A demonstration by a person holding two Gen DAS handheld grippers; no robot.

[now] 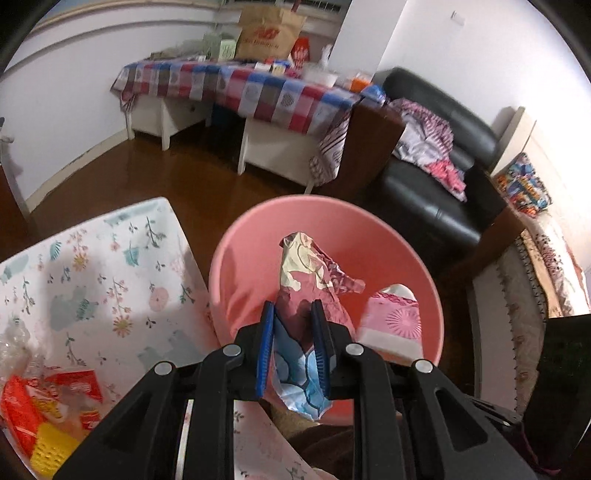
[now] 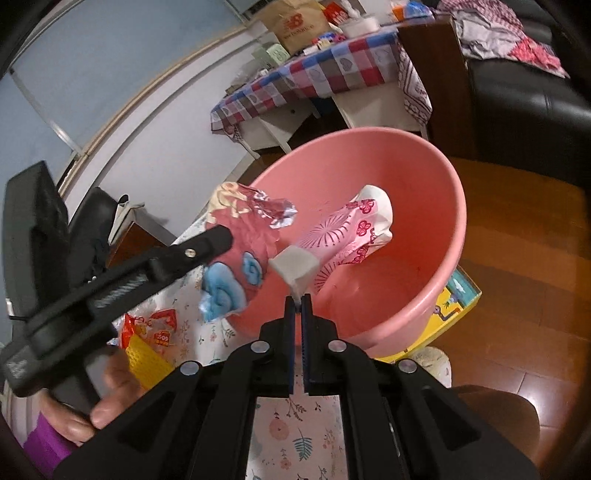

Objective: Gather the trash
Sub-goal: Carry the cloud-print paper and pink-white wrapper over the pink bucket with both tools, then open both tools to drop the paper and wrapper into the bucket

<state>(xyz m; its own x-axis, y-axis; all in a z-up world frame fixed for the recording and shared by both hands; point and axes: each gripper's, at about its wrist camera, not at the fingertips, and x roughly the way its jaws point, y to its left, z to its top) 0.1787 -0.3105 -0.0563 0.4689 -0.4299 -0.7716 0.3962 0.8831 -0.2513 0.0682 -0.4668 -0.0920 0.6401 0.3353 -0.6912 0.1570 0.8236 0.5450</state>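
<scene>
A pink basin (image 1: 236, 258) is seen at centre frame in both views, beside the floral-clothed worktop (image 1: 110, 273). No loose item is seen lying on the basin floor; two wrappers are held above its opening. The left tool (image 1: 293, 314) is clenched on a crumpled red and blue wrapper (image 1: 314, 269), whose upper end stands over the basin. The right tool (image 2: 297, 301) is clenched on the thin white tail of a pink-patterned packet (image 2: 347, 236), which extends over the basin interior. In the left wrist view the packet appears at lower right of the basin, with the right tool out of sight. Only the right wrist view shows the left tool from the side at centre left, the hand (image 2: 92, 406) gripping it at lower left, and a yellow box (image 2: 450, 310) under the basin edge at right. A red and yellow snack bag (image 1: 40, 413) is recorded on the worktop at lower left in the left wrist view. The room is noted as having a dark wooden floor (image 1: 147, 173), a table under a checkered cloth (image 1: 258, 92) in the upper frame carrying a brown paper bag (image 1: 269, 33), and a black sofa (image 1: 443, 155) at right with clothes on it.
</scene>
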